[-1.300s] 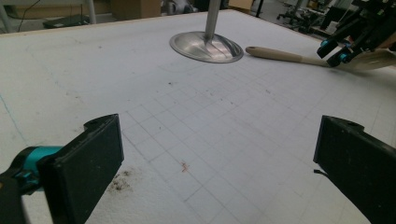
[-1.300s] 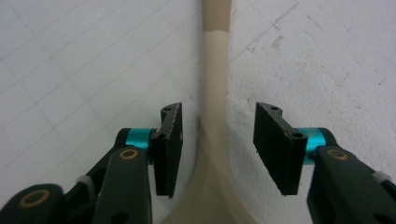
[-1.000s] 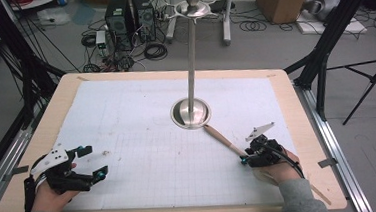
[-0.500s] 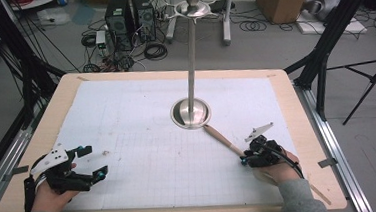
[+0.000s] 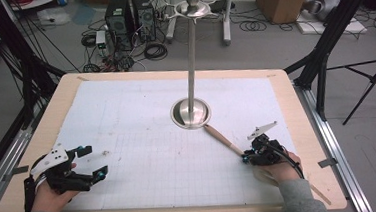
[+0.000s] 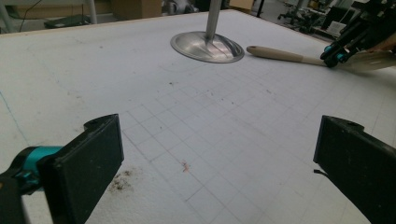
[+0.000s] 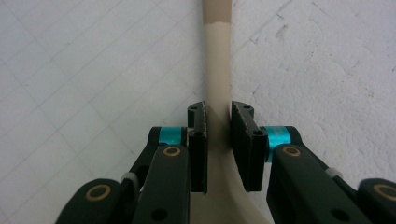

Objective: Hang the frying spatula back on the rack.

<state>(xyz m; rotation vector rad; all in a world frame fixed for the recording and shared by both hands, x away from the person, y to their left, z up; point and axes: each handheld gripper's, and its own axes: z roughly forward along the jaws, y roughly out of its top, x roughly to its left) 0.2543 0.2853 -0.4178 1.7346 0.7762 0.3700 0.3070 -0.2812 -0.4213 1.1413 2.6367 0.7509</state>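
Note:
A kitchen utensil (image 5: pixel 222 138) with a wooden handle and a beige neck (image 7: pixel 217 56) lies on the white gridded mat, its handle end pointing at the metal stand's base (image 5: pixel 190 113). My right gripper (image 5: pixel 247 157) sits low over the neck. Its jaws have just been closing, and both pads (image 7: pixel 198 135) now touch the neck's sides, so the gripper (image 7: pixel 218 116) is shut on it. My left gripper (image 5: pixel 95 161) rests at the near left of the mat, open wide with nothing between its jaws (image 6: pixel 217 140). From there I see the utensil (image 6: pixel 280 55) and the right gripper (image 6: pixel 334 53) far off.
A tall metal pole (image 5: pixel 190 50) with a knob on top rises from the round base (image 6: pixel 205 46) at the mat's middle. The mat covers a wooden table (image 5: pixel 69 81). Dark tripod legs (image 5: pixel 323 61) and cables stand on the floor around it.
The right gripper's jaws have drawn in around the utensil's neck. Neither hand has shifted, and the utensil lies where it was.

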